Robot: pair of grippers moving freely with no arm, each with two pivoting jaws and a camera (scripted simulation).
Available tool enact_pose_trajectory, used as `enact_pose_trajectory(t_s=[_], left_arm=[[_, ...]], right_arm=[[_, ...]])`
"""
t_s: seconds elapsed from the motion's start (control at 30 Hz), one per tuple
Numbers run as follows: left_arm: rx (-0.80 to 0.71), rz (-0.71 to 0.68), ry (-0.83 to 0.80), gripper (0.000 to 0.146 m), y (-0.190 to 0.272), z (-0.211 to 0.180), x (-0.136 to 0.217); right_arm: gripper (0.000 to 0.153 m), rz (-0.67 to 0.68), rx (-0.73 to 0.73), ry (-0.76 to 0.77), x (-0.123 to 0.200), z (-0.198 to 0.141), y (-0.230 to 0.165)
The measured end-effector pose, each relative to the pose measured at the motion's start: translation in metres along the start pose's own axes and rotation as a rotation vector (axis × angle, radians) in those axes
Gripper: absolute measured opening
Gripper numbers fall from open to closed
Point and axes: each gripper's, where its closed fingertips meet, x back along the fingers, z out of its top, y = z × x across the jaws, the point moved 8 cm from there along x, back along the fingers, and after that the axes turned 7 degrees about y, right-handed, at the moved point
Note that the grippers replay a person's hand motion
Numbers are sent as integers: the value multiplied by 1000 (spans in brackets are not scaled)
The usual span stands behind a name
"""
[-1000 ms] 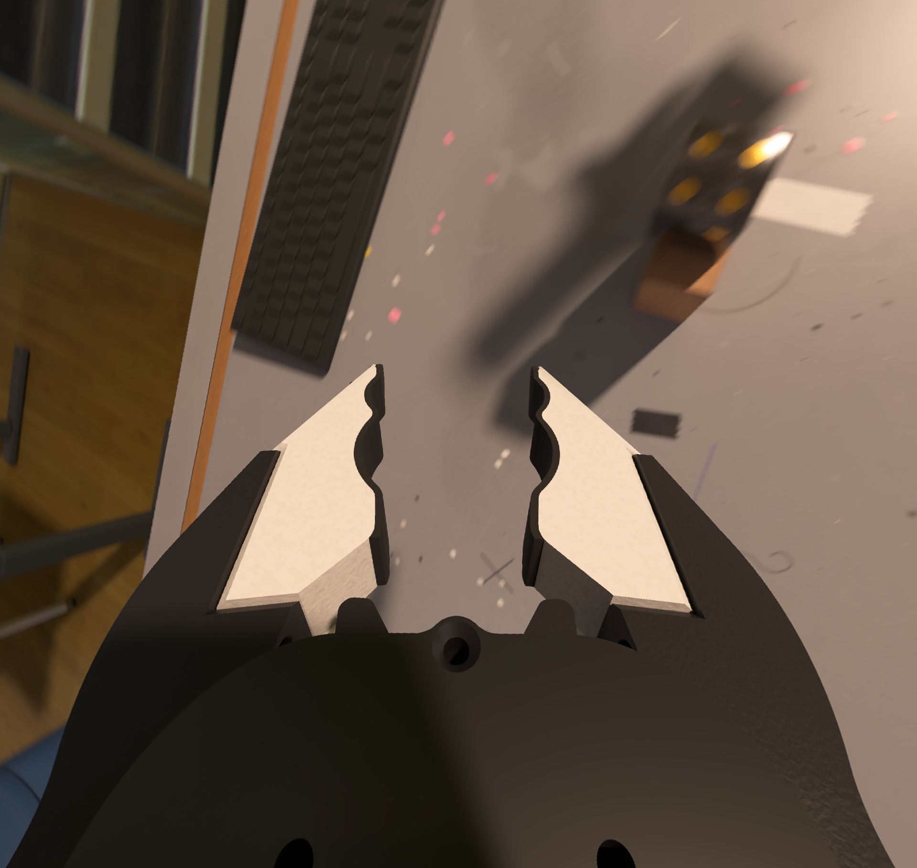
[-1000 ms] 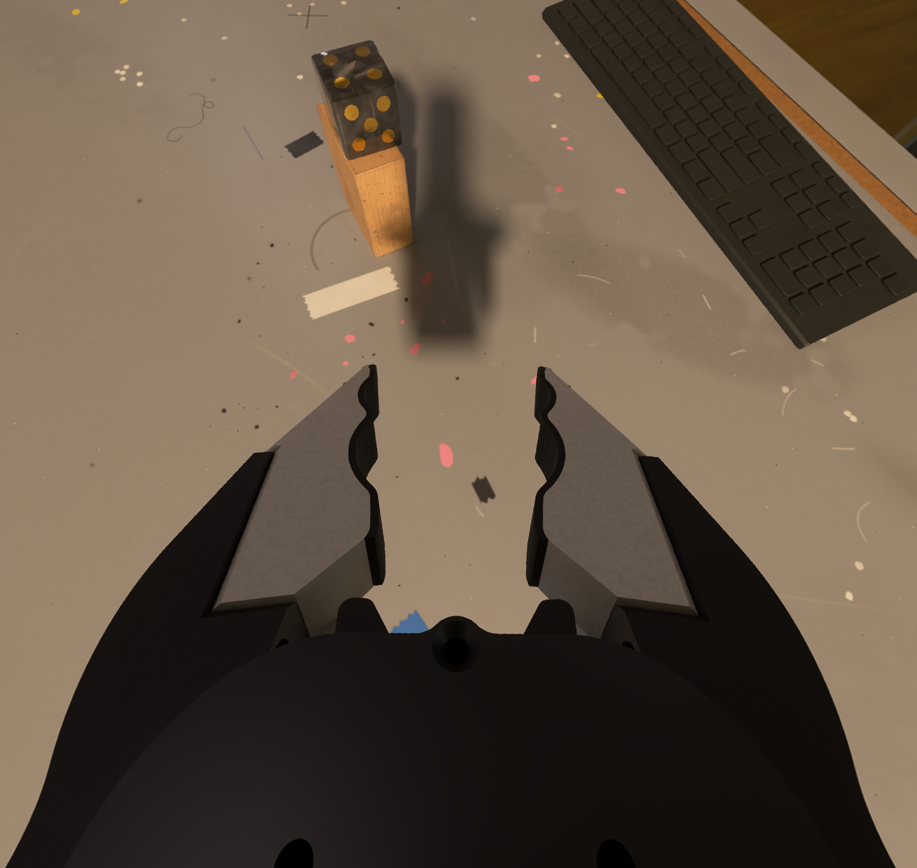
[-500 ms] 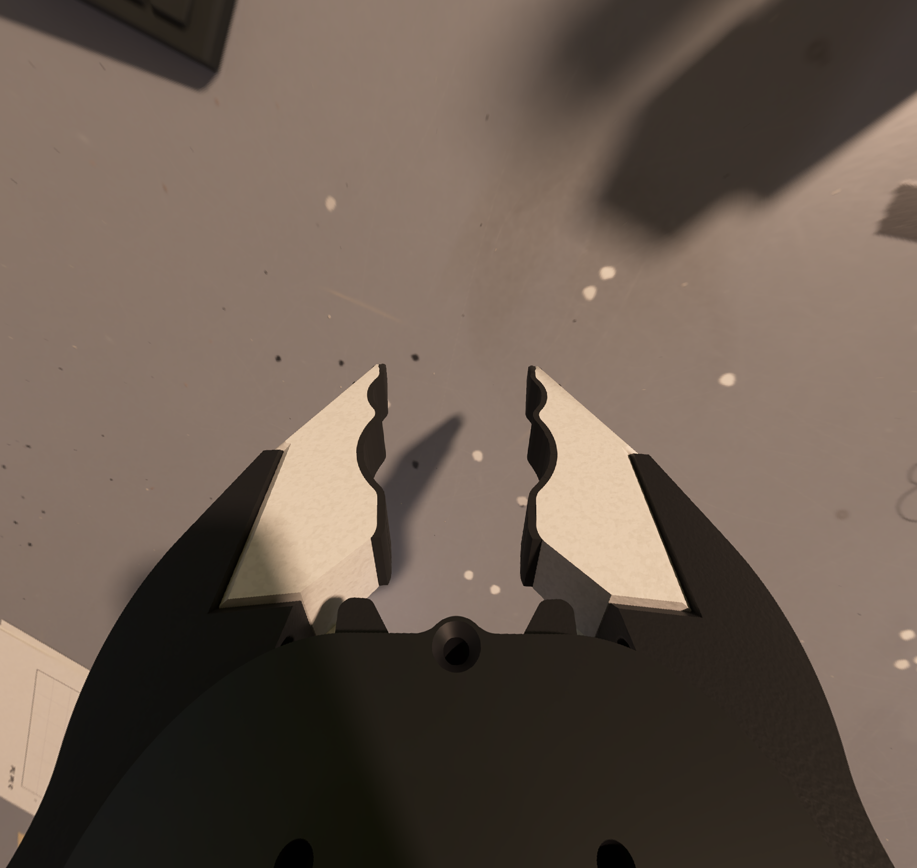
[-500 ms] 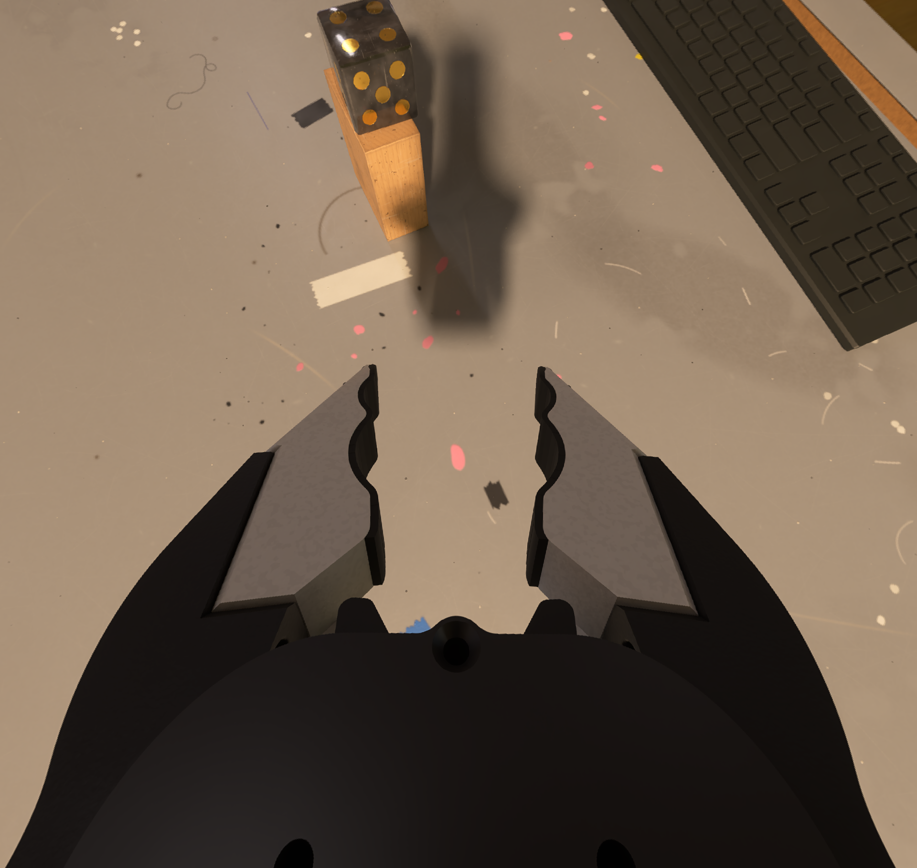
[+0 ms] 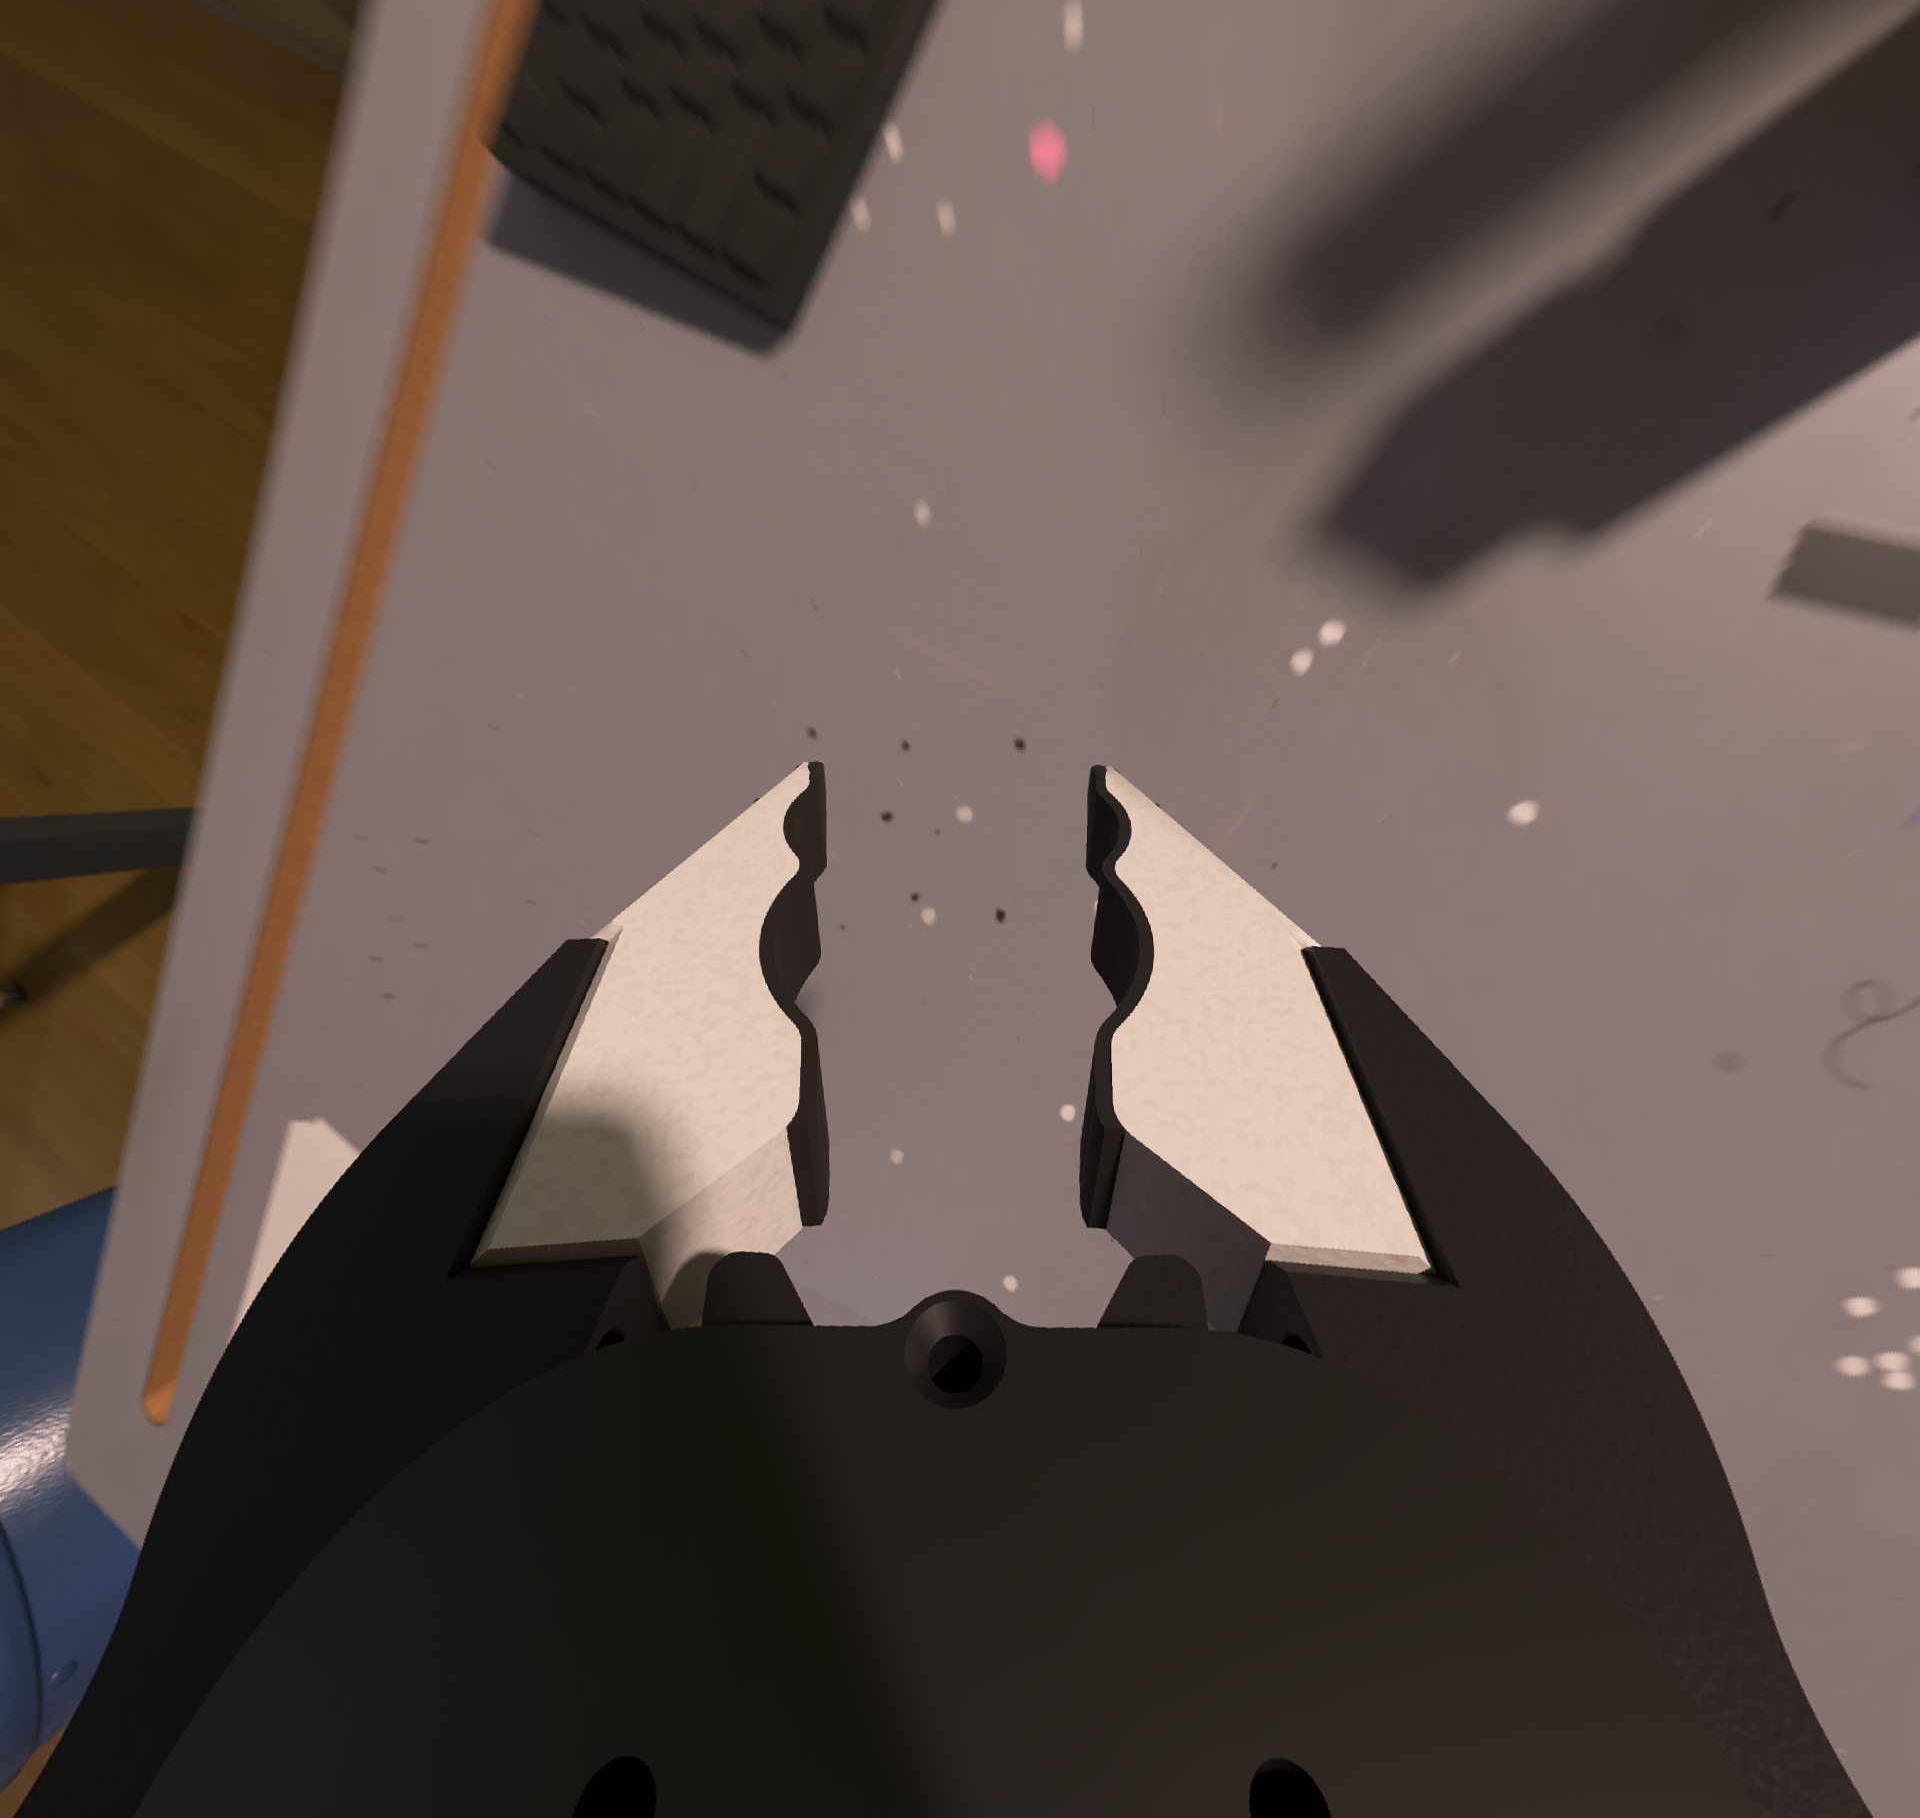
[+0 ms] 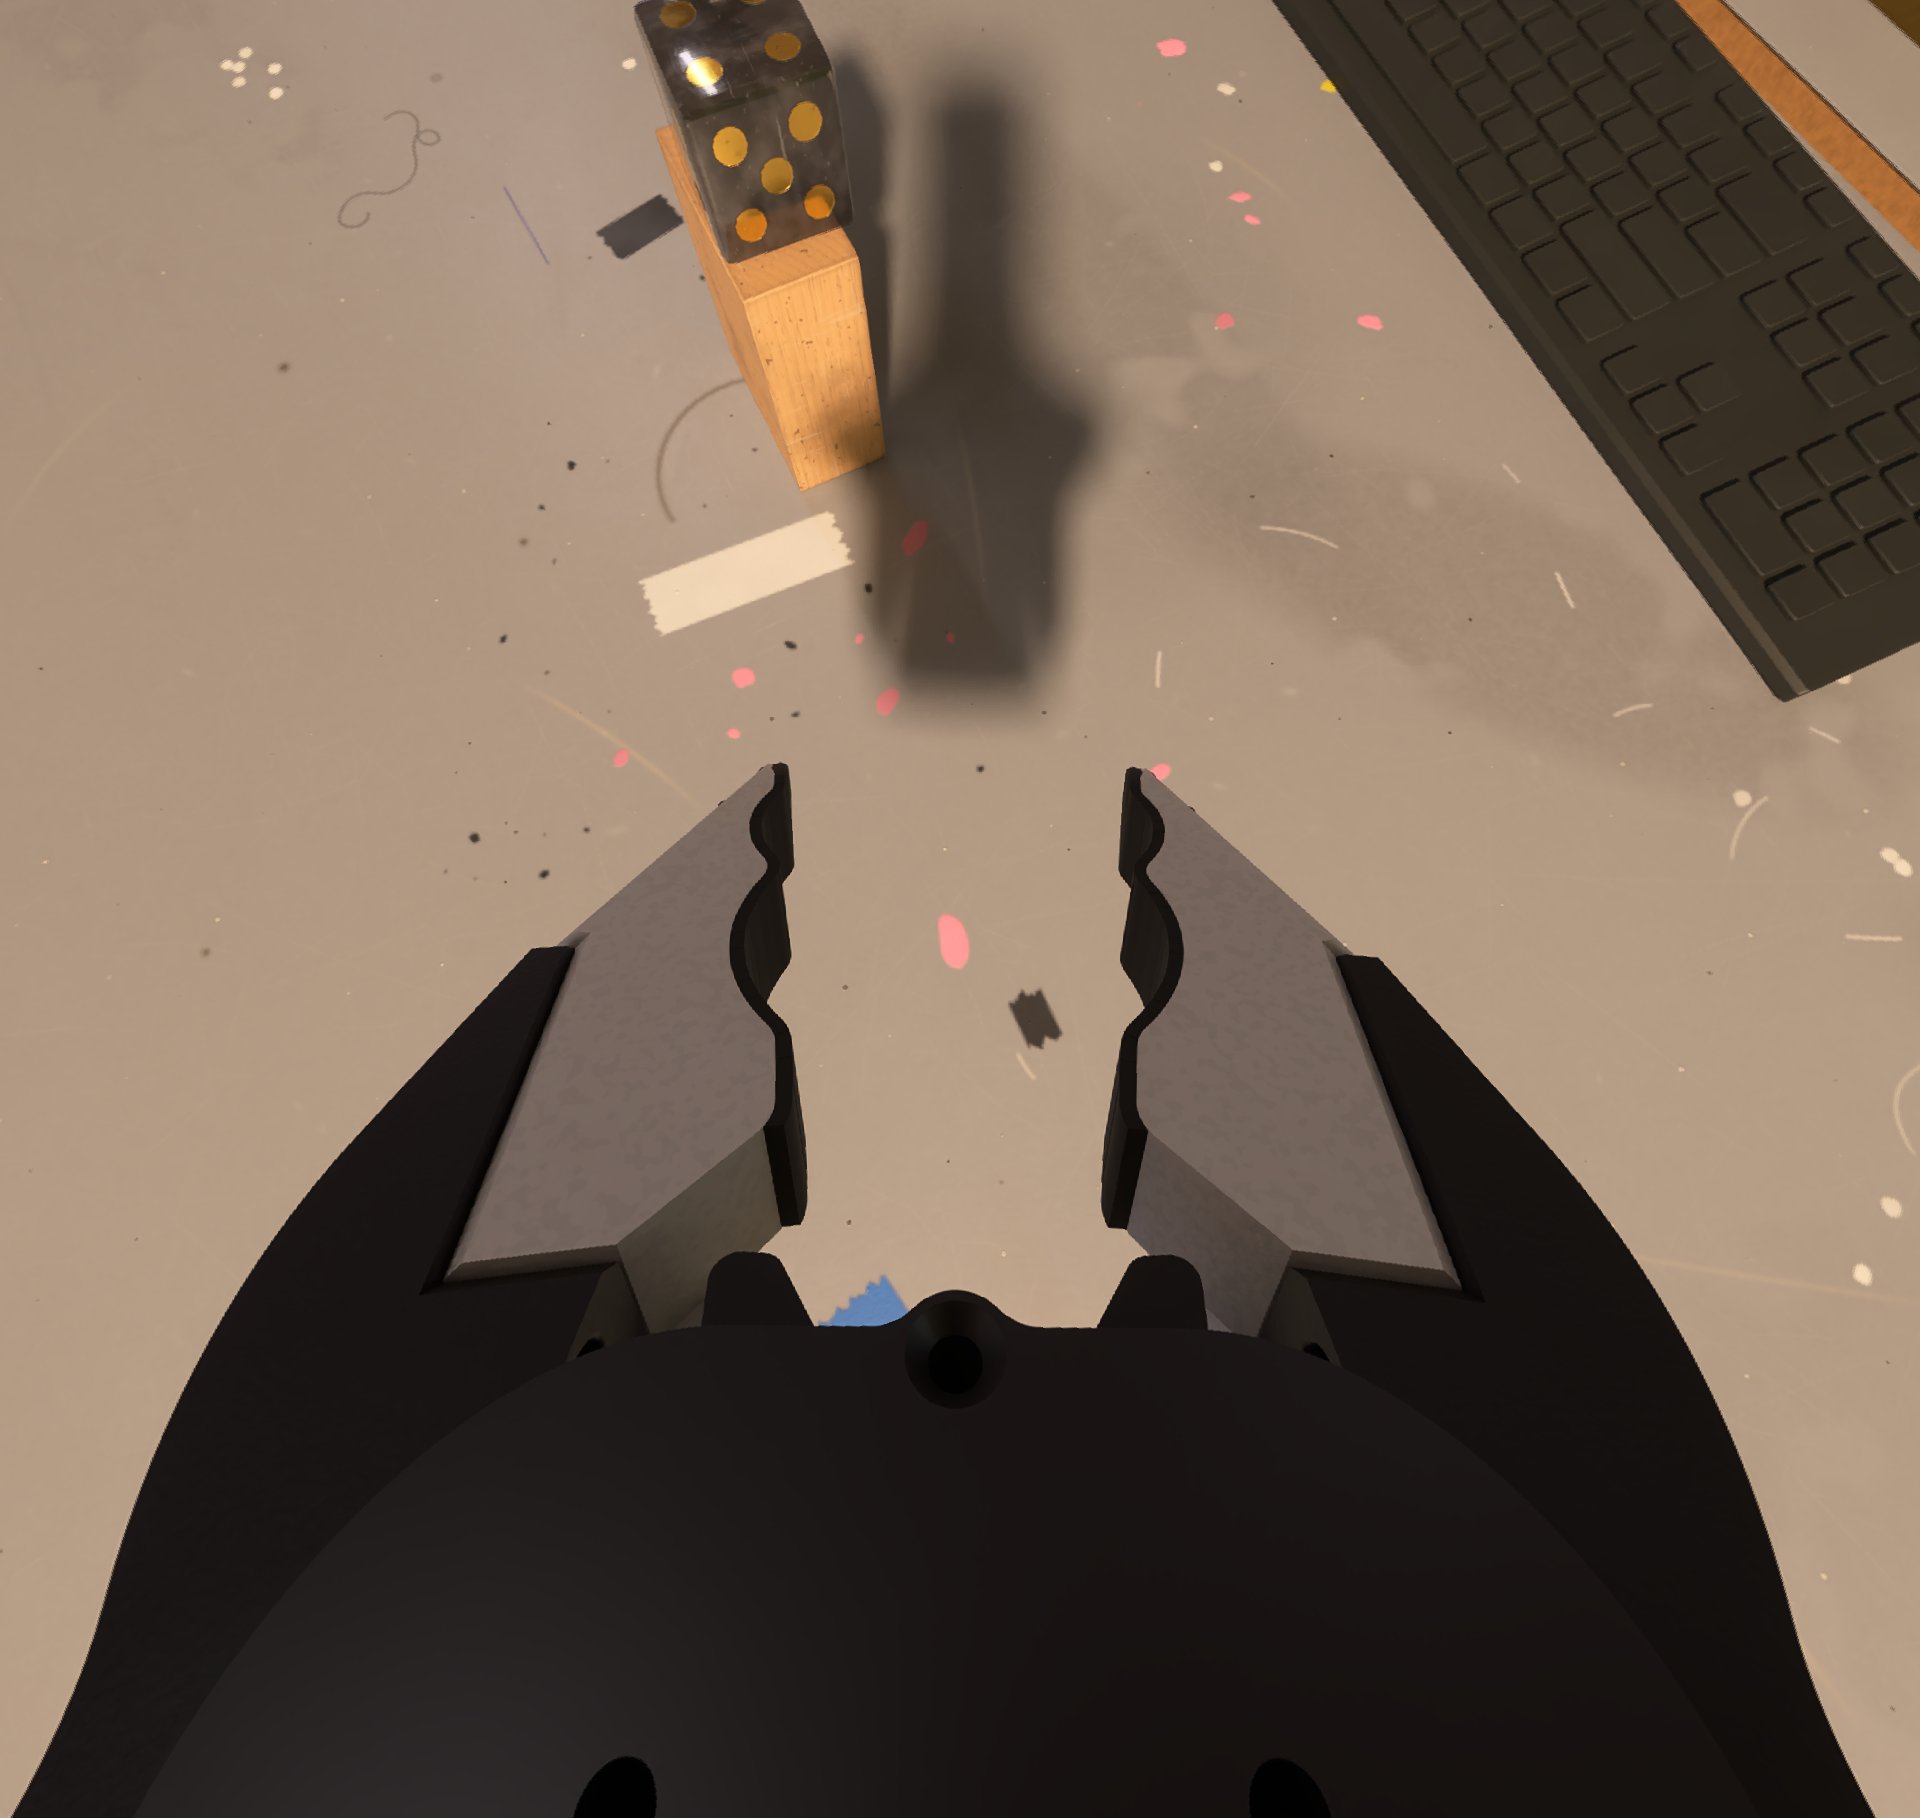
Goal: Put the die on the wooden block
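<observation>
A dark translucent die (image 6: 748, 106) with gold pips rests on the top far end of a light wooden block (image 6: 805, 355) that lies on the grey table (image 6: 312, 625). In the right wrist view my right gripper (image 6: 956, 792) is open and empty, well short of the block and a little to its right. My left gripper (image 5: 951, 792) is open and empty over bare speckled table (image 5: 1039, 521). The die and the block do not show in the left wrist view.
A black keyboard (image 6: 1621, 241) lies along the table's right side; its corner shows in the left wrist view (image 5: 707, 75). A cream tape strip (image 6: 743, 573) lies just before the block. The orange-trimmed table edge (image 5: 343, 646), wooden floor and a blue object (image 5: 42, 1456) lie to the left.
My left gripper has swung about: the block and die left its view, and the table edge and keyboard corner have come back. My right gripper has crept slightly nearer the block. Both stay open.
</observation>
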Motion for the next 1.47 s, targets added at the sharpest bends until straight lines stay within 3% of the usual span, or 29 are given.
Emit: enact_pose_trajectory(t_s=[0.1, 0.2, 0.3, 0.47, 0.93, 1.0, 1.2, 1.47], left_arm=[[-14, 8, 87, 50, 12, 42, 38], [-74, -97, 161, 50, 54, 93, 55], [-146, -242, 211, 49, 105, 134, 52], [-268, -302, 180, 49, 158, 166, 24], [-281, -387, 154, 50, 178, 171, -14], [-273, -378, 167, 62, 178, 170, -13], [-131, -300, 356, 82, 182, 149, -9], [181, -192, 552, 89, 201, 119, -48]], right_arm=[[64, -2, 1, -3, -1, 1, 0], [64, 5, 7, -16, -4, 2, -1], [64, 12, 15, -34, -7, 2, -4], [64, 17, 23, -29, -6, 3, -8], [64, 15, 22, 3, 2, 3, -8], [64, 16, 22, 2, 2, 3, -7], [64, 21, 28, -3, 0, 4, -7], [64, 13, 40, -12, -4, 7, -8]])
